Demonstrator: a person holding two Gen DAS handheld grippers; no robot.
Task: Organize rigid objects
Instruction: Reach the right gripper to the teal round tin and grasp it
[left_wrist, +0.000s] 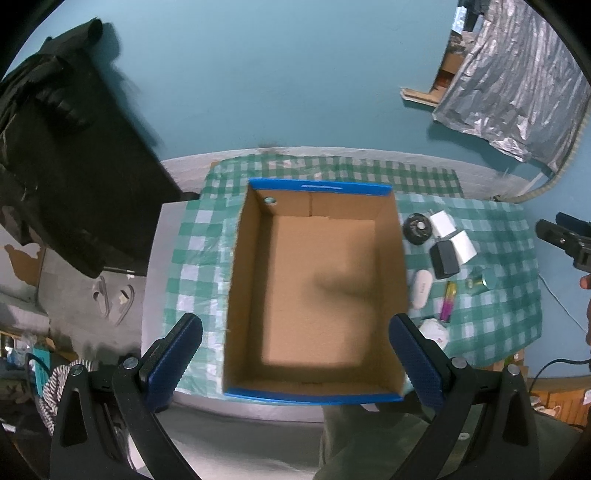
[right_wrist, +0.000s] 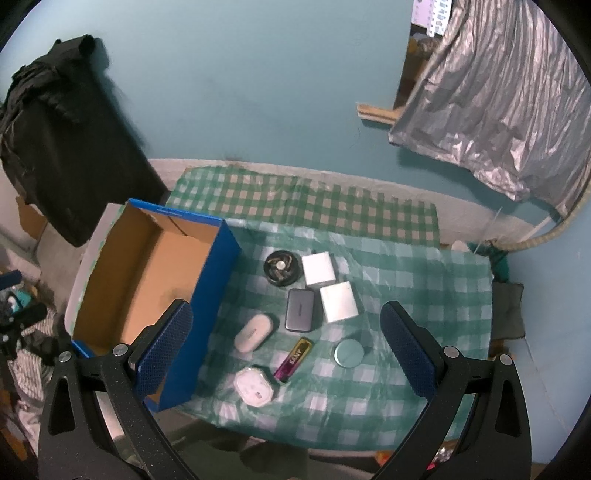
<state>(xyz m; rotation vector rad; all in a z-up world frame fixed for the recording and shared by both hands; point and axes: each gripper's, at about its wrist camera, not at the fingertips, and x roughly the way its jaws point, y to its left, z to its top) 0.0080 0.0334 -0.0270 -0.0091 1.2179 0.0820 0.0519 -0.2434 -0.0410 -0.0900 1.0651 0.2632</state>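
Note:
An empty blue cardboard box (left_wrist: 321, 397) (right_wrist: 221, 266) stands on the checked cloth. My left gripper (left_wrist: 295, 328) hovers open above it, holding nothing. Right of the box lie small items: a black round disc (right_wrist: 281, 267), two white cubes (right_wrist: 319, 269) (right_wrist: 339, 301), a grey case (right_wrist: 300, 309), a white oval case (right_wrist: 254, 332), a purple-yellow stick (right_wrist: 294, 359), a teal round tin (right_wrist: 349, 353) and a white round item (right_wrist: 255, 385). My right gripper (right_wrist: 286, 325) hangs open above these items. The same items appear in the left wrist view, with the grey case (left_wrist: 445, 258) among them.
A green-and-white checked cloth (right_wrist: 424, 295) covers the table against a teal wall. A black bag (right_wrist: 70, 147) hangs at the left. A silver foil sheet (right_wrist: 498, 110) hangs at the upper right. Clutter lies on the floor to the left (left_wrist: 114, 299).

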